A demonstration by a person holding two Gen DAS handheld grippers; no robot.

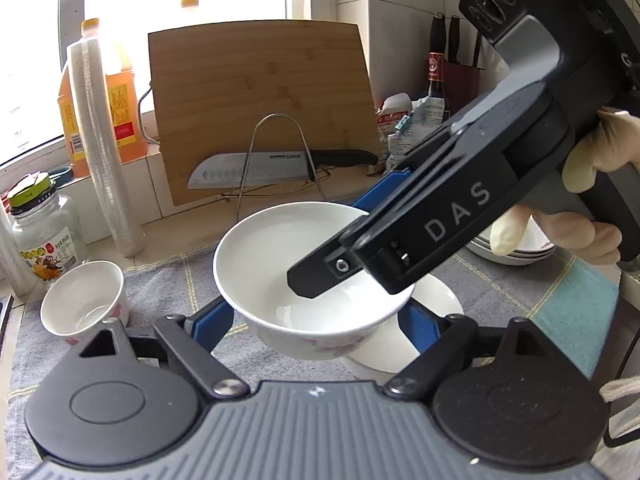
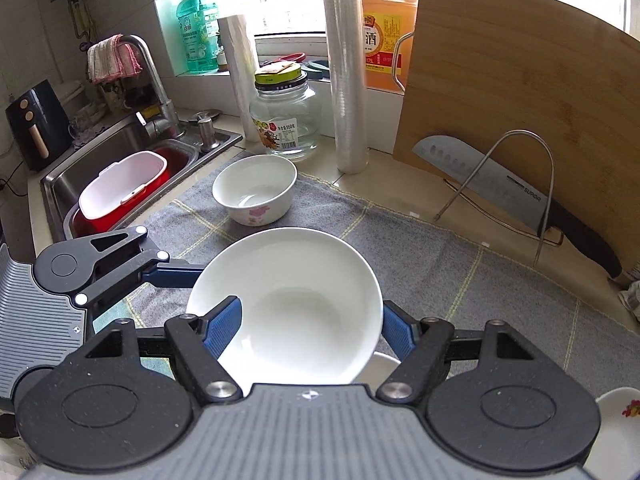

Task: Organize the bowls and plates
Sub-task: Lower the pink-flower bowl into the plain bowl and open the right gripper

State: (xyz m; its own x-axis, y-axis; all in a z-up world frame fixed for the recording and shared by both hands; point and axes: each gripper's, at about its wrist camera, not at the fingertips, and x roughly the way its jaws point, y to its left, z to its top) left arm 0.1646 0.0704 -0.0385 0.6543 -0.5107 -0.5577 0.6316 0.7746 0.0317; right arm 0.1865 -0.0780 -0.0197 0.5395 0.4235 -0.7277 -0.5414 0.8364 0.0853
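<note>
A white bowl (image 1: pixel 280 256) with a pink flower print is held above a second white bowl (image 1: pixel 432 304) on the grey cloth. My right gripper (image 1: pixel 360 240) is shut on the held bowl's rim, one finger inside (image 2: pixel 224 320) and one outside (image 2: pixel 396 332). In the right wrist view the held bowl (image 2: pixel 292 304) fills the middle. My left gripper (image 1: pixel 320 328) is open, its blue fingers (image 1: pixel 212 320) on either side of the bowl's base. A smaller flowered bowl (image 1: pixel 86 300) stands at the left, also in the right wrist view (image 2: pixel 256 188).
A stack of plates (image 1: pixel 516 248) lies at the right, behind the hand. A bamboo board (image 1: pixel 260 100) with a knife (image 1: pixel 256 168) on a wire rack stands behind. A glass jar (image 2: pixel 286 120), film rolls (image 2: pixel 346 68) and a sink (image 2: pixel 120 168) are at the left.
</note>
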